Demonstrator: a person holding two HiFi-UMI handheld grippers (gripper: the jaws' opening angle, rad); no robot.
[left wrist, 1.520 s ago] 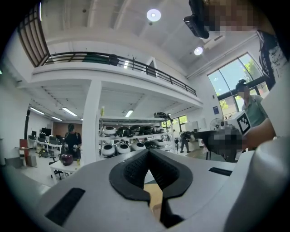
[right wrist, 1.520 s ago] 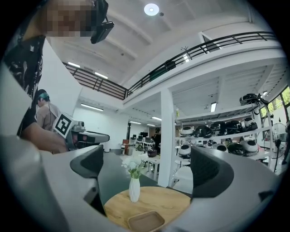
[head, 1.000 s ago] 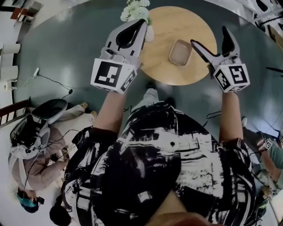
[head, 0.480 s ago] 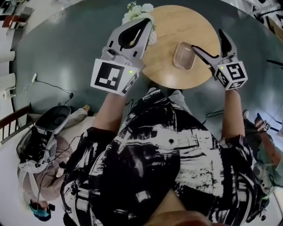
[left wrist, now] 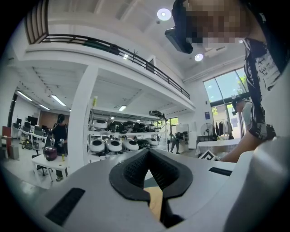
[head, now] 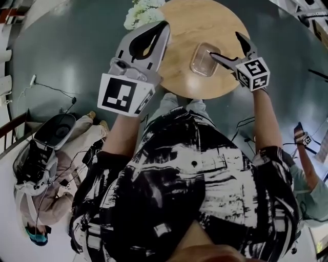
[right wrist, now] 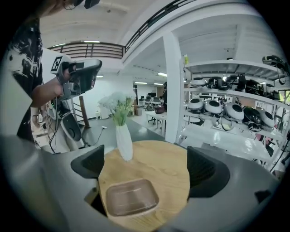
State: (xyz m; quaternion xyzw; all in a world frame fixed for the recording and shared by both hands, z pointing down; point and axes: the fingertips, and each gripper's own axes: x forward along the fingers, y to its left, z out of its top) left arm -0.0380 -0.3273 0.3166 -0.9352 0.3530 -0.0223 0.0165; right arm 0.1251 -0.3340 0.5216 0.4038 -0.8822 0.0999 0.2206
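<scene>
A round wooden table (head: 189, 25) carries a shallow brown tray (head: 205, 59) and a white vase of pale flowers (head: 141, 11). My right gripper (head: 225, 46) stands open just above the tray, one jaw over its near rim. In the right gripper view the tray (right wrist: 131, 197) lies low between the wide-apart jaws of the right gripper (right wrist: 147, 166), with the vase (right wrist: 123, 141) behind it. My left gripper (head: 163, 28) is shut on nothing and hovers over the table's left edge beside the vase. In its own view the left gripper (left wrist: 148, 152) points level into the hall.
A dark glossy floor (head: 72, 46) surrounds the table, with a cable (head: 51, 91) on it. A seated person with headgear (head: 38, 169) is at the lower left. Another person's arm (head: 302, 138) shows at right. A white pillar (right wrist: 173, 86) and shelves of round devices (right wrist: 226, 108) stand beyond.
My right gripper has tipped down and moved in over the tray, still open. The left gripper stays shut and has shifted slightly left. The table sits higher in the head view.
</scene>
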